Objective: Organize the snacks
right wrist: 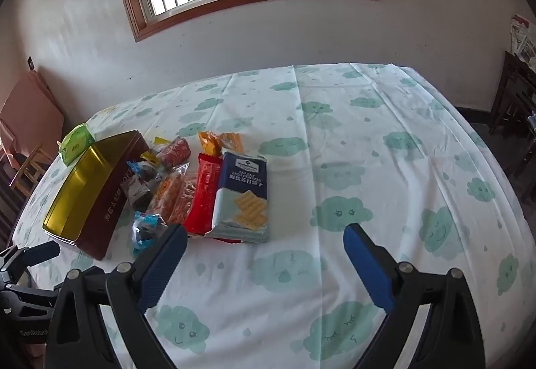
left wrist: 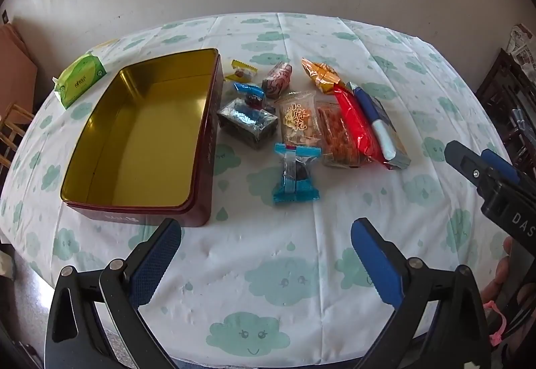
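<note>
An open dark-red tin [left wrist: 207, 147] with an empty gold inside lies on the table's left; it also shows in the right wrist view [right wrist: 100, 204]. Right of it lie several snack packets: a blue-ended packet [left wrist: 295, 173], a dark foil packet [left wrist: 248, 122], a clear twist-snack bag [left wrist: 298, 119], a red packet [left wrist: 356, 124] and a blue cracker pack [right wrist: 243, 194]. My left gripper [left wrist: 266, 235] is open and empty, above the cloth near the front edge. My right gripper [right wrist: 264, 240] is open and empty, just right of the snacks; it shows in the left wrist view [left wrist: 469, 158].
A green tissue pack [left wrist: 80, 79] sits behind the tin at the far left. The table wears a white cloud-print cloth [right wrist: 368, 168]. A wall with a window stands behind. Dark wooden furniture [right wrist: 516, 94] stands at the right, a wooden chair [right wrist: 30, 168] at the left.
</note>
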`<state>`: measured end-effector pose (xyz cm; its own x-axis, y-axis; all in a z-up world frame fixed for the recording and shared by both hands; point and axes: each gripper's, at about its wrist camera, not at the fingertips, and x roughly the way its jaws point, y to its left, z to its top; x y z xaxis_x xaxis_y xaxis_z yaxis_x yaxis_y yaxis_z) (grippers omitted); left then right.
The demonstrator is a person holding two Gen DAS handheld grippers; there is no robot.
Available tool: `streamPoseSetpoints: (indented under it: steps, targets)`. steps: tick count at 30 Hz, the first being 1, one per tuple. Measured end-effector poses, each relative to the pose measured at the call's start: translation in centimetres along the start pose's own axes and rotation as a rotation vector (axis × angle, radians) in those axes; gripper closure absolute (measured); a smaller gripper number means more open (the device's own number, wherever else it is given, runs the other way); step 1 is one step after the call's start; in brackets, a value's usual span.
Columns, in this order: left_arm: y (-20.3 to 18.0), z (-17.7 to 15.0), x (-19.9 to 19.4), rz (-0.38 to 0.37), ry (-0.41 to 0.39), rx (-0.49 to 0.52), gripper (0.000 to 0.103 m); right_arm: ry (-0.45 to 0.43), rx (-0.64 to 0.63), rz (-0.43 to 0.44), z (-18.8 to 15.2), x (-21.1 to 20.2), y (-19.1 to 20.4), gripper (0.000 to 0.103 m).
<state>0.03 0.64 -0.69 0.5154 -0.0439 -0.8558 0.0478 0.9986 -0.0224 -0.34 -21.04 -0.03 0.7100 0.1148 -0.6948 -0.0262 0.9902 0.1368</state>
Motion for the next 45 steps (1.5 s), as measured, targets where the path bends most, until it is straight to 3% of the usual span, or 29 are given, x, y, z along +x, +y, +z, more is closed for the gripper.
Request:
streamPoseSetpoints:
  steps: [10,14,24,45]
  targets:
    - [-0.5,-0.1,0.9,-0.017,0.03,0.016,0.002,0.028,0.005,0.016,0.1,0.9,0.0,0.006]
    - [-0.8,-0.1,1.7,0.041,0.053,0.039,0.002,0.031,-0.038,-0.006,0.0,1.1,0.7,0.006]
    - [-0.2,-0.1,2.9,0.08,0.081,0.033,0.002,0.06,-0.025,0.002,0.2,2.1,0.6,0.006]
    - [-0.1,0.0,3.3,0.078,0.082,0.031,0.003,0.085,-0.03,0.017,0.3,3.1,1.1,0.006]
